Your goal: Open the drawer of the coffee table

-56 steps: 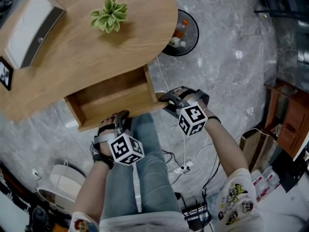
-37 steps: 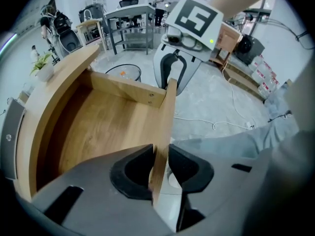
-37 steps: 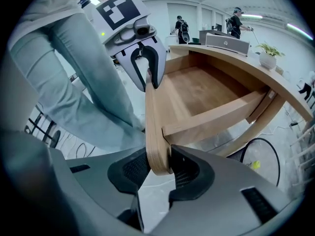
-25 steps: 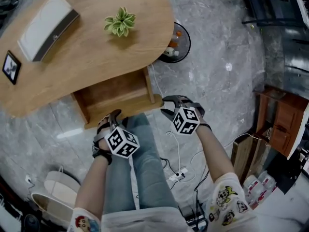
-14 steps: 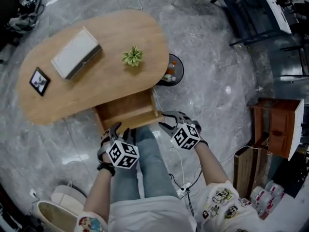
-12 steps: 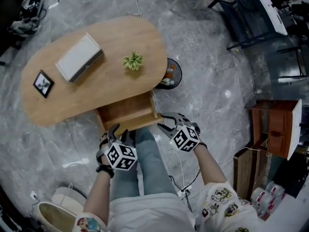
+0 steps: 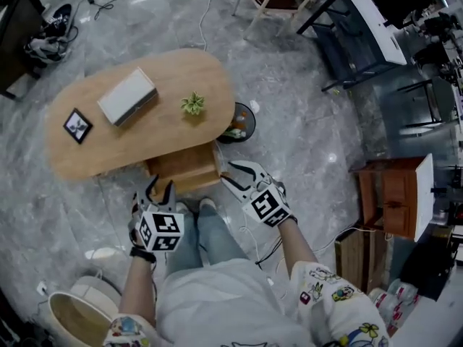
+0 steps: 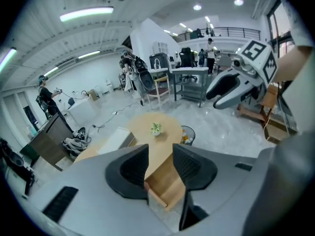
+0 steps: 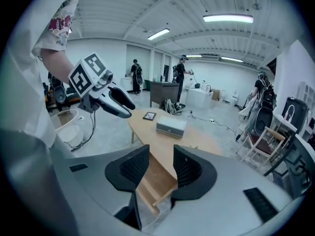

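Observation:
The oval wooden coffee table (image 7: 163, 132) stands below me on the grey marble floor. Its drawer (image 7: 184, 170) is pulled out toward my legs and shows an empty wooden inside. My left gripper (image 7: 160, 188) hangs open just in front of the drawer's left corner, apart from it, with nothing between its jaws. My right gripper (image 7: 231, 173) is open too, off the drawer's right corner and empty. In the left gripper view the drawer (image 8: 165, 186) lies far below the jaws (image 8: 160, 168). In the right gripper view the drawer (image 9: 155, 181) also lies well below the gripper (image 9: 161, 167).
On the table top sit a small plant (image 7: 192, 103), a white box (image 7: 128, 96) and a photo frame (image 7: 77, 125). A black bin (image 7: 235, 123) stands by the table's right end. Cables (image 7: 268, 244) trail near my feet, a pale basket (image 7: 72, 316) is at lower left, a wooden cabinet (image 7: 394, 194) at right.
Both grippers have risen well away from the drawer front, and the view has pulled up, so table and drawer look smaller. The drawer stays open.

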Available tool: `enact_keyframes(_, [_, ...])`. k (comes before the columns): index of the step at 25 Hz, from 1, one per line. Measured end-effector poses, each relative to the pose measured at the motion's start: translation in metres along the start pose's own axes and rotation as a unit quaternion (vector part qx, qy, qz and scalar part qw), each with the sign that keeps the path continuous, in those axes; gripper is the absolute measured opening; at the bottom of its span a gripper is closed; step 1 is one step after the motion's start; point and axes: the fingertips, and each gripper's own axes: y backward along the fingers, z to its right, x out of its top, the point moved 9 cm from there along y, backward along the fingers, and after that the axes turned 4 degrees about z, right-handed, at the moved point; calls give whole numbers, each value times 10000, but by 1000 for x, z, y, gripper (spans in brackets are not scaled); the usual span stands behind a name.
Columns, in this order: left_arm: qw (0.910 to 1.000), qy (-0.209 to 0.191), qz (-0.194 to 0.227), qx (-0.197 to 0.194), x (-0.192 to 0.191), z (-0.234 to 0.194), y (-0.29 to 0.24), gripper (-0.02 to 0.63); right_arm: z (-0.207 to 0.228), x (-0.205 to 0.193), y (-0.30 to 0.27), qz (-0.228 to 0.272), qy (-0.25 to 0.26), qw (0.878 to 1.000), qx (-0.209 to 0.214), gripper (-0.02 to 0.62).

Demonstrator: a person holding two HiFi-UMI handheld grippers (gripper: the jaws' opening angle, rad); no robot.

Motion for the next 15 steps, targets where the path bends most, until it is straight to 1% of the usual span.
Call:
enact_keyframes(3, [9988,256,355,230,27,-3,24,149,5,27,19,242,18,9997,64,141])
enact_keyframes(6, [9952,551,688,433,47,2,51,146,7,49,37,428,120,9990,78,141])
enact_keyframes(8, [9912,795,909,544,58,9,68,143,10,61,51,648,48,9979,35,141])
enact_keyframes(11, [9832,1193,1248,597,70,23,90,135,13,79,73,1066,-169,9941,-93,138])
enact_keyframes(14, [9760,1414,1536,616,78,32,111,123,12,94,90,1482,-339,9883,-142,133])
enact_keyframes(15, [9739,1450,1628,626,80,33,117,118,10,98,94,1611,-365,9862,-134,120])
